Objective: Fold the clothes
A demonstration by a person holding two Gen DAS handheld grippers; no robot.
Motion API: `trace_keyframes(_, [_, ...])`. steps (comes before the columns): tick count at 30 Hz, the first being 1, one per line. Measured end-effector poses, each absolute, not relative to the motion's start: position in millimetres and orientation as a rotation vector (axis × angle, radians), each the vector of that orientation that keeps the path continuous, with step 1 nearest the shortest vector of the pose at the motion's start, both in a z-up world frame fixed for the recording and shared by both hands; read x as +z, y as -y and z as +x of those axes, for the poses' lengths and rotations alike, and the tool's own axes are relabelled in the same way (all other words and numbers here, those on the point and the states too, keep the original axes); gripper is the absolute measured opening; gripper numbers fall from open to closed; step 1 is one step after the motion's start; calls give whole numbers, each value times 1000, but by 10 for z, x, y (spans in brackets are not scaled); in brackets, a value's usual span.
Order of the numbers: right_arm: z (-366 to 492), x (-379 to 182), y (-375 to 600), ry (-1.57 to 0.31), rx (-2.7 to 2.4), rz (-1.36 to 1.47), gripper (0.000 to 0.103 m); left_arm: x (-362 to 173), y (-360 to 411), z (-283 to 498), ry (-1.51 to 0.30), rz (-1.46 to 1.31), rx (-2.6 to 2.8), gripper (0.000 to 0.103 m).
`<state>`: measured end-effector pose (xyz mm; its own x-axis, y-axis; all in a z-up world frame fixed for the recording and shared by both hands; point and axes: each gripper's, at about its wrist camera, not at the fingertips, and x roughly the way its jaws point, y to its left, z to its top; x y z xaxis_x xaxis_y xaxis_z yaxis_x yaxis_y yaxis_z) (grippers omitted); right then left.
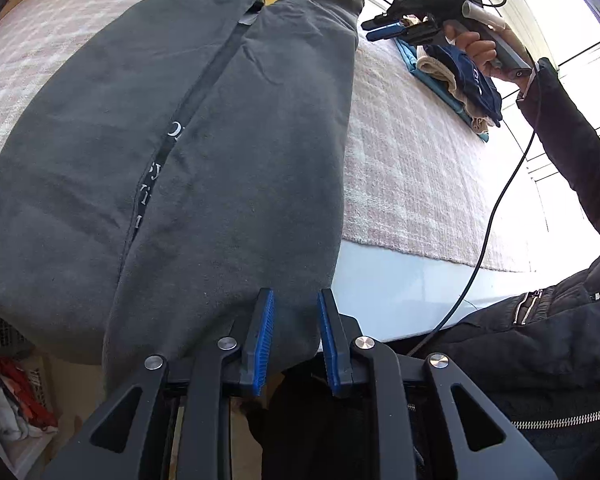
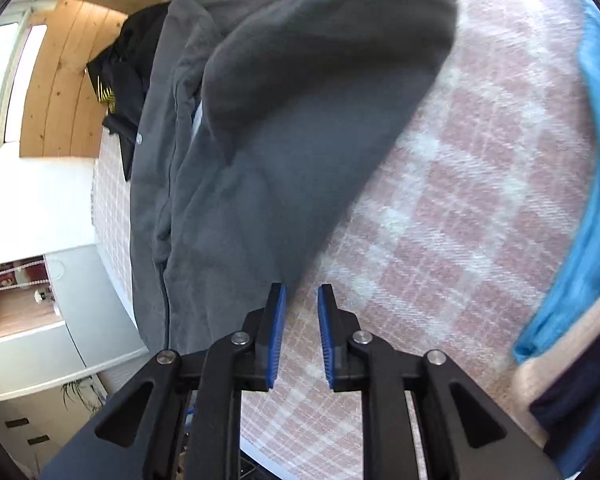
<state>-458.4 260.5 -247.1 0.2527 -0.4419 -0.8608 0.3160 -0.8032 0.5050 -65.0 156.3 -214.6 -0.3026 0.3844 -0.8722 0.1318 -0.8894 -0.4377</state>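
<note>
Here, a big grey garment [image 1: 204, 152] lies flat on a bed with a pink checked blanket [image 1: 412, 168]. In the left wrist view it fills the middle and left of the frame, and its two sides are folded in so they meet along a dark line down the middle. A white tag shows near its top edge.

The left gripper [image 1: 296, 304] sits at the bottom middle of that view. Its jaws are apart, with a gap between the blue pads. The lower edge of the grey garment lies right under them, but the pads do not squeeze it.

At the upper right of the same view, a hand [image 1: 480, 50] holds the right gripper [image 1: 376, 29] above the bed, close to the top corner of the garment. Just past it is a small stack of folded clothes [image 1: 460, 84] in blue, cream and dark blue.

In the right wrist view, the right gripper [image 2: 302, 300] has its jaws a little apart too. Nothing is between them. The blurry edge of the grey garment [image 2: 284, 152] is just by the left pad. A black shirt [image 2: 120, 76] lies at the upper left.
</note>
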Motion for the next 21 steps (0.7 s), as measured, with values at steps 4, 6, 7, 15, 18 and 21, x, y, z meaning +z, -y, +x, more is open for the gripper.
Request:
trace_keyframes(4, [-4779, -2381, -2727, 208, -1709, 1926, 41, -2165, -1575, -703, 650, -1770, 2297, 22])
trace_keyframes(6, [-4788, -2446, -2743, 253, -1648, 1947, 41, -2174, -1602, -738, 635, -1777, 2287, 22])
trace_keyframes(7, [-4766, -2478, -2723, 262, -1616, 1951, 41, -2176, -1607, -749, 635, -1785, 2274, 22])
trace_keyframes(15, [-4649, -2388, -2518, 85, -1653, 1828, 31, -1778, -1610, -1055, 607, -1710, 2283, 22])
trace_keyframes(18, [-4646, -2243, -2400, 87, -1641, 1687, 25, -1532, -1626, -1460, 477, -1649, 2350, 22])
trace_keyframes(21, [-4610, -2317, -2243, -24, -1642, 1658, 24, -1473, -1621, -2087, 340, -1627, 2402, 22])
